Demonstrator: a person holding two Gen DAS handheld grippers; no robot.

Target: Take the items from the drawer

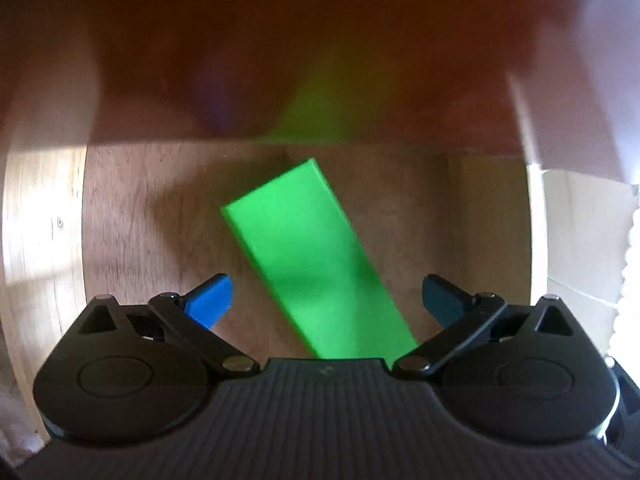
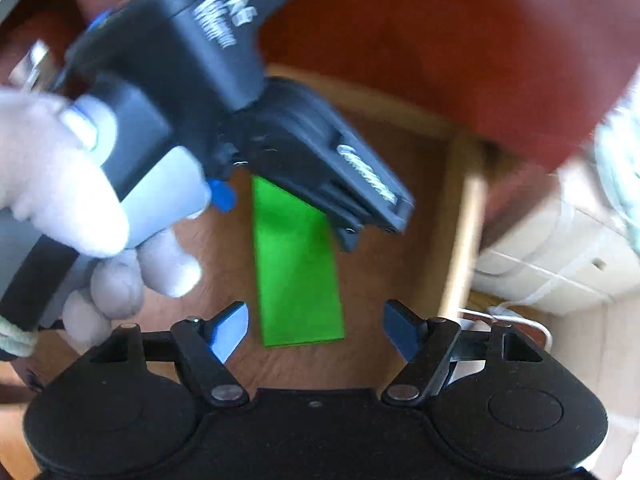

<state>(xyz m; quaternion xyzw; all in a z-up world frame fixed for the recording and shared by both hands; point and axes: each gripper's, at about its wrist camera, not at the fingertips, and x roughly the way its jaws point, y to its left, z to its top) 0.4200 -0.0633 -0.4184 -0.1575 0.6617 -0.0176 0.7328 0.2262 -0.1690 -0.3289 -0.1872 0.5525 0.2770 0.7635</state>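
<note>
Now reaching into the drawer (image 1: pixel 480 208) for the green block (image 1: pixel 316 264) — left gripper (image 1: pixel 326 300) and right gripper (image 2: pixel 316 330) both with fingers apart, nothing held — next, closing on its long sides.

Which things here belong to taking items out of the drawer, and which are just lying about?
Job:
green block on the drawer floor
left tongs, open over it
right tongs, open near it

Lying about:
white cable outside the drawer
pale box beside it
</note>
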